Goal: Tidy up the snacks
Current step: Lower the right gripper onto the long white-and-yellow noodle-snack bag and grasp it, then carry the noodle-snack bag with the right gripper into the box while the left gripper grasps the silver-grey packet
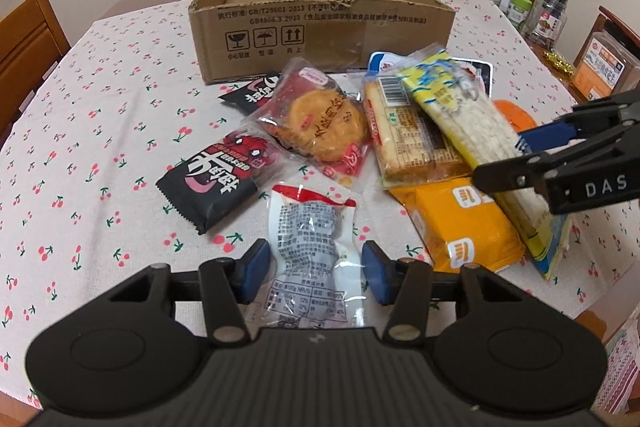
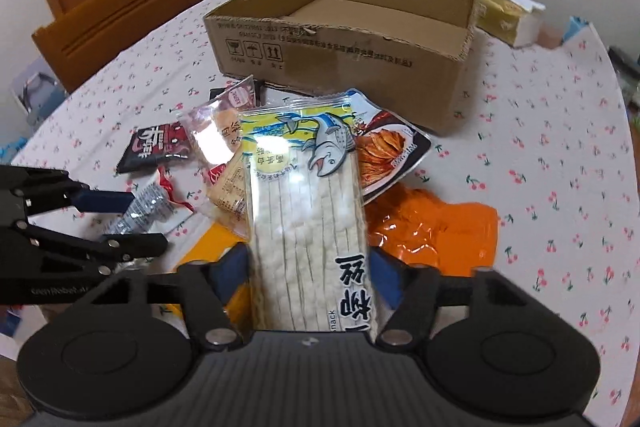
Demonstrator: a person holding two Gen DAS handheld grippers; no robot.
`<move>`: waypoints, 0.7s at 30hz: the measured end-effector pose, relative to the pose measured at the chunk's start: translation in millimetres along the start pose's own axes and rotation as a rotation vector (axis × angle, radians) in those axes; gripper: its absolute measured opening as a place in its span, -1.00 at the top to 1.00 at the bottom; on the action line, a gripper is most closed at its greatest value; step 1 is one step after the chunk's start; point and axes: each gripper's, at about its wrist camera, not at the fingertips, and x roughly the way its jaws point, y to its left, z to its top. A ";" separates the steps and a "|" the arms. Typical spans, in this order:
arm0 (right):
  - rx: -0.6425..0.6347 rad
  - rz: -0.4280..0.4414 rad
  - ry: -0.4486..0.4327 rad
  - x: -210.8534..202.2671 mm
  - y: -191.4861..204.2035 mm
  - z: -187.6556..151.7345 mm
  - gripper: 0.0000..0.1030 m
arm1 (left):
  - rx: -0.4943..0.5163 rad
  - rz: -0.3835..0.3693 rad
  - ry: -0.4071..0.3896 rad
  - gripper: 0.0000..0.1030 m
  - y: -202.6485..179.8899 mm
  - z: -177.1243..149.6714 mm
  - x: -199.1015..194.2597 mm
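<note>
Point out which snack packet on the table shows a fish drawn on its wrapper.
The long clear packet of white strips with a yellow-and-blue top, between the right tool's pads. No other wrapper shows a fish.

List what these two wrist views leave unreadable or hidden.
- Cardboard box floor: left view, hidden by its front wall.
- Orange packet: right view, label not shown; partly under the fish-strip pack.
- Silver pouch print: left view, too small.
- Jars: left view, blurred at the edge.
</note>
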 end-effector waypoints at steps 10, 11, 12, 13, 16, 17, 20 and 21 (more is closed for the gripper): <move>0.236 -0.183 -0.075 -39.3 -23.5 -21.1 -0.23 | 0.013 0.009 0.007 0.02 -1.9 2.5 1.7; 0.286 -0.222 -0.077 -40.5 -31.4 -24.0 -0.23 | 0.015 0.011 0.006 0.02 -2.4 2.9 2.1; 0.331 -0.268 -0.061 -38.3 -39.4 -25.7 -0.23 | 0.015 0.012 0.006 0.02 -2.9 3.5 2.6; 0.366 -0.302 -0.045 -35.2 -47.2 -27.2 -0.23 | 0.016 0.013 0.005 0.01 -3.1 3.9 3.2; 0.427 -0.338 -0.034 -25.8 -65.7 -34.3 -0.25 | 0.024 0.023 0.001 0.00 -5.1 3.5 3.9; 0.441 -0.338 -0.029 -22.7 -69.8 -36.7 -0.31 | 0.028 0.027 0.002 -0.01 -6.2 3.5 4.0; 0.433 -0.346 -0.034 -18.8 -71.9 -42.2 -0.46 | 0.029 0.036 0.000 -0.04 -7.4 3.2 4.2; 0.422 -0.343 -0.038 -17.9 -71.0 -43.9 -0.49 | 0.023 0.038 -0.001 -0.07 -7.2 3.2 4.4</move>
